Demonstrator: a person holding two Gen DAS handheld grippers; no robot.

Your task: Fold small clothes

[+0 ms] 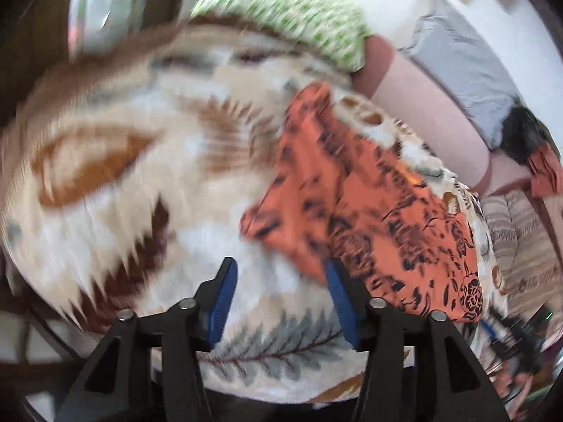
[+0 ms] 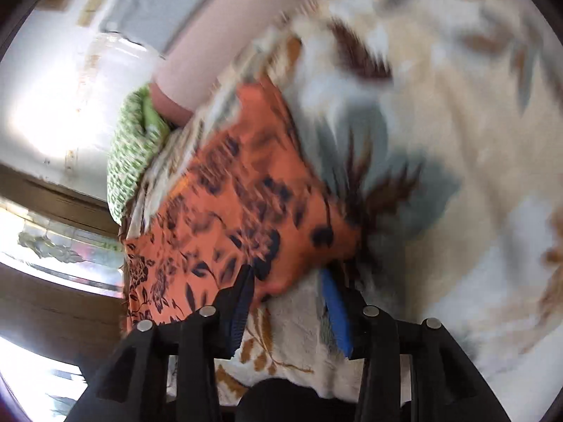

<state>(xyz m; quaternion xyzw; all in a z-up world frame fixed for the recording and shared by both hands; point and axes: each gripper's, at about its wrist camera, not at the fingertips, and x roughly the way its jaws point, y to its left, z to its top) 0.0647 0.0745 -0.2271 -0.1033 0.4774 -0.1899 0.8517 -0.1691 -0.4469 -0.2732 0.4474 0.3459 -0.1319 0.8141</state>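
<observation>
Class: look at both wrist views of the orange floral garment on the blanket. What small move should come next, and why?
Probably steady both grippers, then re-grip. The left gripper and right gripper stand open with nothing clamped, beside the orange garment, which lies rumpled on the leaf-print blanket.

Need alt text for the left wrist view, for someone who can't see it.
Motion-blurred view: the left tongs stand open and empty over a leaf-patterned blanket, beside an orange floral garment lying crumpled on it. A green patterned cloth sits at the far edge.
</observation>
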